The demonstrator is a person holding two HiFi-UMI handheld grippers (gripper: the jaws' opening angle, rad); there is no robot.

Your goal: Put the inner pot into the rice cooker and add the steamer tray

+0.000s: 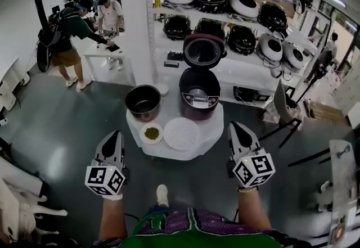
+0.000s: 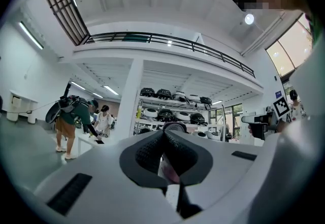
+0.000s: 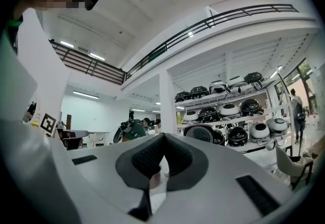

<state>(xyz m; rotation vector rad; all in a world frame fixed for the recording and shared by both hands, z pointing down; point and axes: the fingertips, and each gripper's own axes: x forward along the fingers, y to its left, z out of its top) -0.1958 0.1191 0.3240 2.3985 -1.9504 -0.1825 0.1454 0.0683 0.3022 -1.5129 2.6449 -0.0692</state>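
One dark inner pot point(image 1: 143, 102) stands on the round white table point(image 1: 212, 129) just left of the single open rice cooker point(image 1: 199, 94). One white steamer tray point(image 1: 180, 133) and one small dish of green bits point(image 1: 151, 132) lie side by side in front of them at the table's near edge. All four sit ahead of and between the two grippers, touching neither: the left gripper point(image 1: 114, 135) is off the table's left edge and the right gripper point(image 1: 235, 126) off its right edge, each with its jaws clenched together on nothing. Behind the table a white rack point(image 1: 242, 70) carries many more cookers.
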